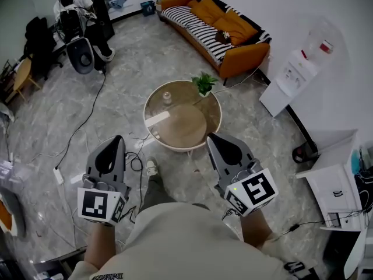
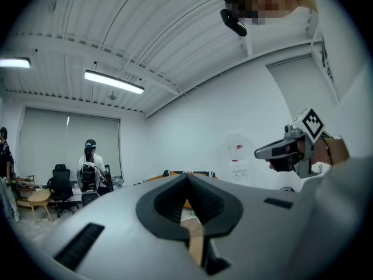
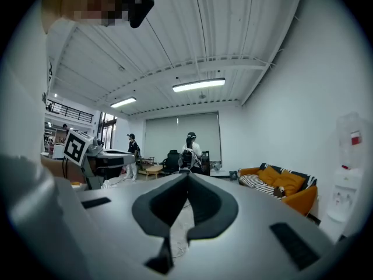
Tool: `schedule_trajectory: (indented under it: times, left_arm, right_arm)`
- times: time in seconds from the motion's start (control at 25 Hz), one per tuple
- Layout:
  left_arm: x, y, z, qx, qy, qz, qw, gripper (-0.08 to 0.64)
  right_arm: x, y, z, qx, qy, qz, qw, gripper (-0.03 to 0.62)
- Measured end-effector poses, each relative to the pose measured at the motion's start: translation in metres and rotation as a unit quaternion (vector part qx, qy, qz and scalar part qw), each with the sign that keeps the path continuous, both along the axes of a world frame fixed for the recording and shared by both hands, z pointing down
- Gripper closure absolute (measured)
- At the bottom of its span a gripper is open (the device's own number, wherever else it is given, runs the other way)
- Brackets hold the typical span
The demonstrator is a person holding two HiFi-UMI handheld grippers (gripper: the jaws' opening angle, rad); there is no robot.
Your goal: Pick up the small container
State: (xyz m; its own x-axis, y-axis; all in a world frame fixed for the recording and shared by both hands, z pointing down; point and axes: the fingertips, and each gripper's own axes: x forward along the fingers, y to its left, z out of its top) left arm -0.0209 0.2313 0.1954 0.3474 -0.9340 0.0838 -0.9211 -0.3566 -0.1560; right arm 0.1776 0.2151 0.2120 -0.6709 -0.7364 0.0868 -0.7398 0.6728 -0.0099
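Note:
A small clear container (image 1: 167, 97) stands on the far left part of a round glass-topped table (image 1: 175, 149), next to a small green plant (image 1: 204, 83) and a white strip (image 1: 157, 119). Both grippers are held low in front of the person, short of the table. My left gripper (image 1: 119, 138) points at the table's near left edge, jaws shut and empty (image 2: 187, 177). My right gripper (image 1: 210, 136) points at the near right edge, also shut with nothing between its jaws (image 3: 187, 174). Neither touches the container.
An orange sofa (image 1: 224, 28) stands beyond the table. A water dispenser (image 1: 297, 69) and a white cabinet (image 1: 335, 179) are on the right. Cables and a power strip (image 1: 58, 175) lie on the floor at left. A person (image 1: 70, 4) sits at a far-left desk.

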Motion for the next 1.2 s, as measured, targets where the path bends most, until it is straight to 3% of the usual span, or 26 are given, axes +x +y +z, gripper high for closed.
schedule_trajectory:
  times: [0.36, 0.76, 1.0, 1.2]
  left_arm:
    - [-0.039, -0.063, 0.016, -0.019, 0.01, 0.005, 0.9998, 0.554]
    - [-0.105, -0.18, 0.006, -0.024, 0.013, 0.028, 0.9992, 0.554]
    - [-0.153, -0.25, 0.008, -0.019, -0.039, 0.034, 0.9985, 0.554]
    - [-0.183, -0.3, 0.013, -0.023, -0.029, 0.06, 0.9975, 0.554]
  right_arm:
    - [-0.036, -0.057, 0.018, -0.013, 0.02, 0.009, 1.0, 0.595]
    - [-0.108, -0.172, 0.022, -0.032, 0.054, 0.034, 0.997, 0.595]
    - [-0.162, -0.241, 0.012, -0.035, 0.065, 0.047, 0.996, 0.595]
    - [-0.207, -0.287, 0.01, -0.043, 0.061, 0.046, 0.996, 0.596]
